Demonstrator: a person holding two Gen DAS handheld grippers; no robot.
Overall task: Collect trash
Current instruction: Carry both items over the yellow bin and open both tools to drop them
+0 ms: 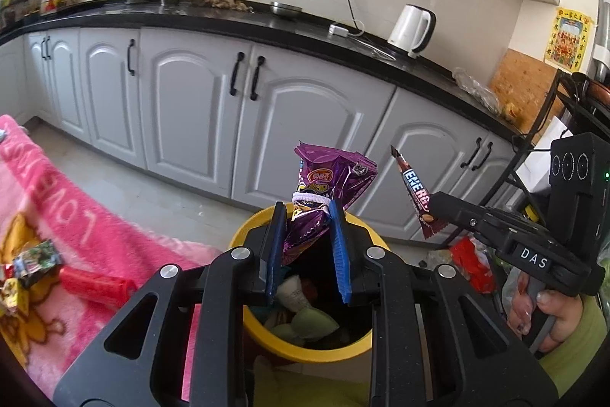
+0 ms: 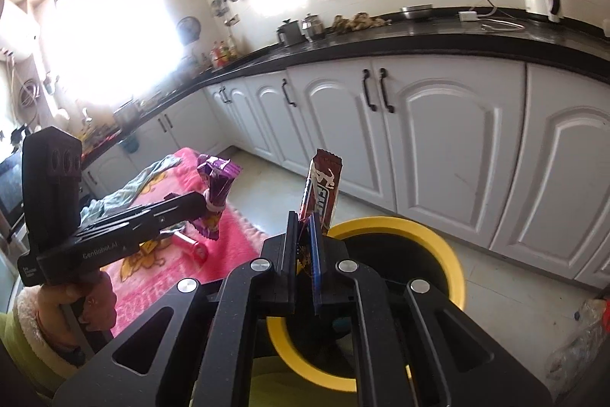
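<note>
Bin (image 2: 438, 239) contents dark; plastic bag (image 2: 583, 342) cut off — blurred.

Purple snack bag (image 1: 324, 201) and brown wrapper (image 1: 417, 195) upright above yellow bin (image 1: 301, 349).

The left gripper (image 1: 307, 216) is closed on a purple snack bag (image 1: 328, 185), held over the yellow bin (image 1: 305, 349). The right gripper (image 2: 304, 220), just right of the bin's rim, pinches a brown bar wrapper (image 2: 322, 185) upright. Both hands grip the handles from below.
</note>
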